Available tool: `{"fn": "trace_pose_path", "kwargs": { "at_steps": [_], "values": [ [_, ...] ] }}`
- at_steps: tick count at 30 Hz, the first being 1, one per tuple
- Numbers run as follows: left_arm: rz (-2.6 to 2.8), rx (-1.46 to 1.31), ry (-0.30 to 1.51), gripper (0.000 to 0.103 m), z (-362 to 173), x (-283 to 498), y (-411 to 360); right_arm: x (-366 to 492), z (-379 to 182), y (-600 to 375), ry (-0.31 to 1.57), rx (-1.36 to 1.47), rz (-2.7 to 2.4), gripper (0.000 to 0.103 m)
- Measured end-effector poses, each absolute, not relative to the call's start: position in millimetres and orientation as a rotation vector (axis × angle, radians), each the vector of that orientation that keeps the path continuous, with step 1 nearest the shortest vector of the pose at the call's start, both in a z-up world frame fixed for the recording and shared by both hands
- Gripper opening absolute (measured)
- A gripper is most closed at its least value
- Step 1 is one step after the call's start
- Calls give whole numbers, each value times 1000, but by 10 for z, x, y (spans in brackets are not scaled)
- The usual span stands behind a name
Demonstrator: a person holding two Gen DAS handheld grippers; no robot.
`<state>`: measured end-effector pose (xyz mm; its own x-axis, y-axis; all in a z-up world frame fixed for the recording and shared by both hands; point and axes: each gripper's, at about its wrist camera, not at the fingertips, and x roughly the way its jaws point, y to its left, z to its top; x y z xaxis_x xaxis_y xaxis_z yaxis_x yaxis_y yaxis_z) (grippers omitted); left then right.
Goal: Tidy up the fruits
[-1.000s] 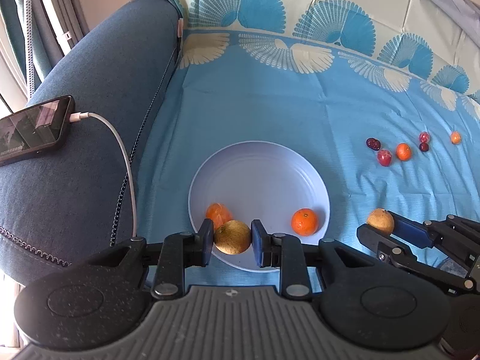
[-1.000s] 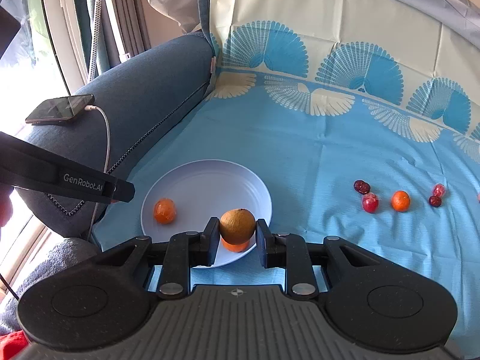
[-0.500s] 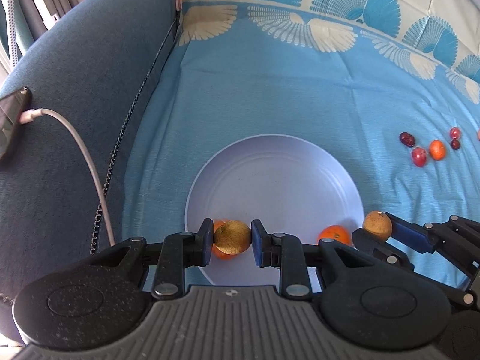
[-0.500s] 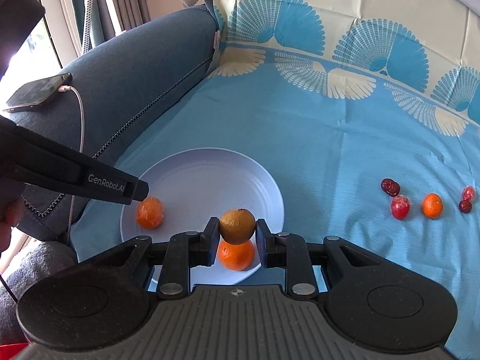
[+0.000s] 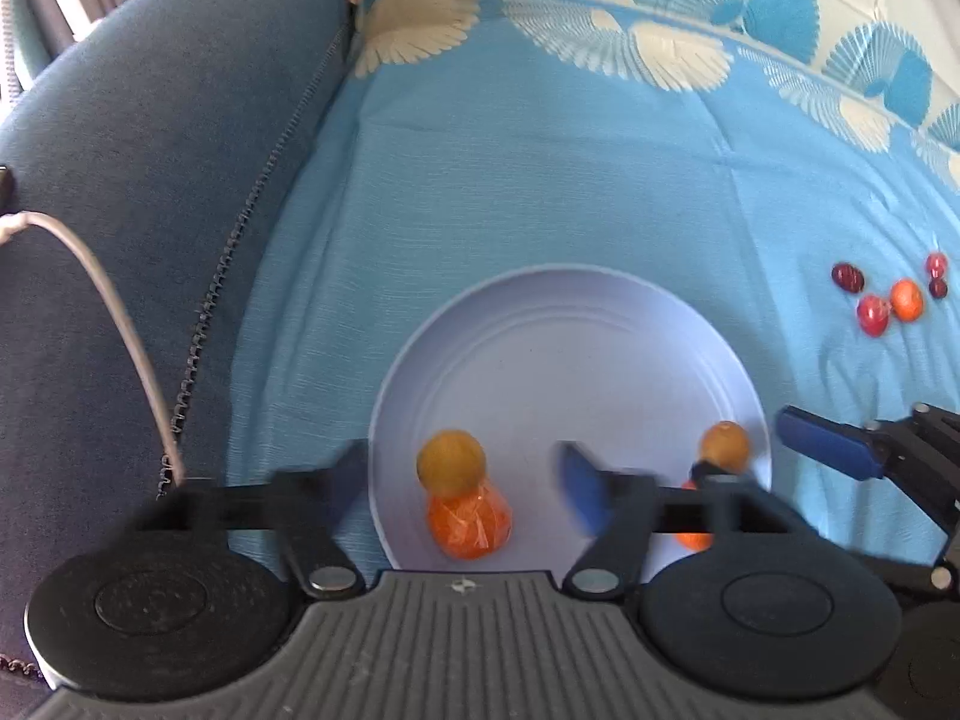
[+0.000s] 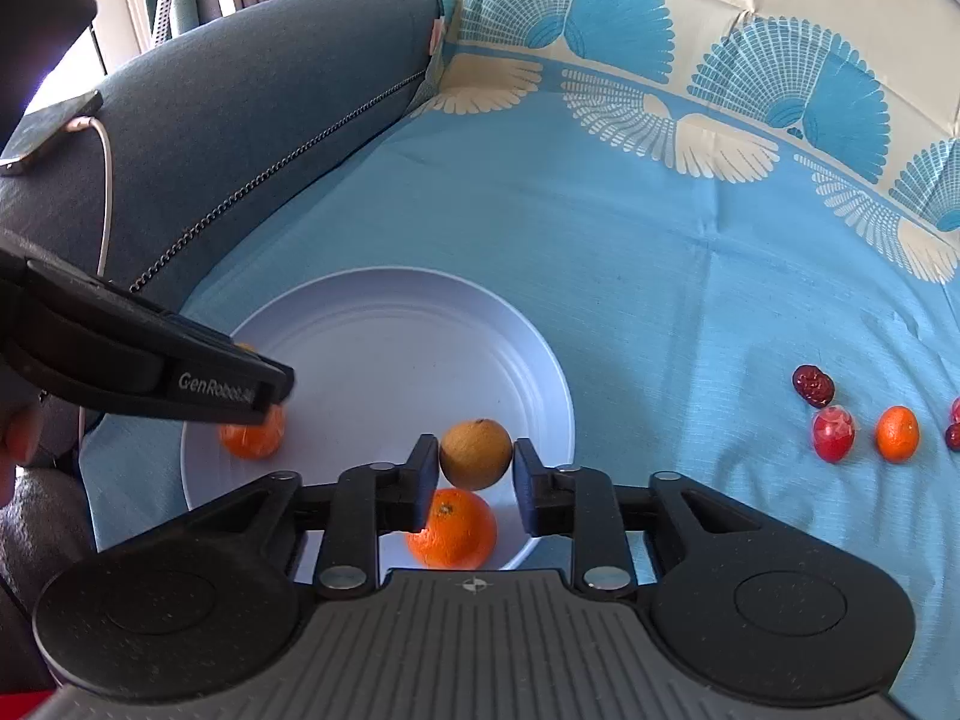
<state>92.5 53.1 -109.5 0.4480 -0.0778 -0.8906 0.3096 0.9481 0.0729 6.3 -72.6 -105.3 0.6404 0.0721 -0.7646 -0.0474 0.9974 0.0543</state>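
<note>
Spreading left gripper (image 5: 462, 483) wide over plate (image 5: 570, 324); brownish fruit (image 5: 451, 463) sitting free between fingers, touching wrapped orange (image 5: 469, 519). We are pinching second brownish fruit (image 6: 476, 454) in right gripper (image 6: 474, 471).

Plate (image 6: 420, 324): smooth satin plastic (faint ridges). Tablecloth (image 6: 630, 252): matt woven cloth. Sofa arm (image 6: 240, 102): matt fabric.

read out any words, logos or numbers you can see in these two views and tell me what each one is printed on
"GenRobot.AI", white lettering along the side of the left hand-held gripper in the right wrist view; the last letters are slightly blurred.

A small round emblem on the front edge of each camera housing carries no readable text.

The phone on the sofa arm shows nothing legible. No other text or numbers.
</note>
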Motion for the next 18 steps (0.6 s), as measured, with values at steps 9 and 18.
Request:
{"fn": "trace_pose_path", "kwargs": {
  "at_steps": [9,18],
  "values": [
    [-221,243,1043,103,-669,310,786,-541,-677,-762,899,78,62,94],
    [-211,230,1067,103,-434,-383,1015,-1280,-299,-612,879,99,28,102]
  ]
}}
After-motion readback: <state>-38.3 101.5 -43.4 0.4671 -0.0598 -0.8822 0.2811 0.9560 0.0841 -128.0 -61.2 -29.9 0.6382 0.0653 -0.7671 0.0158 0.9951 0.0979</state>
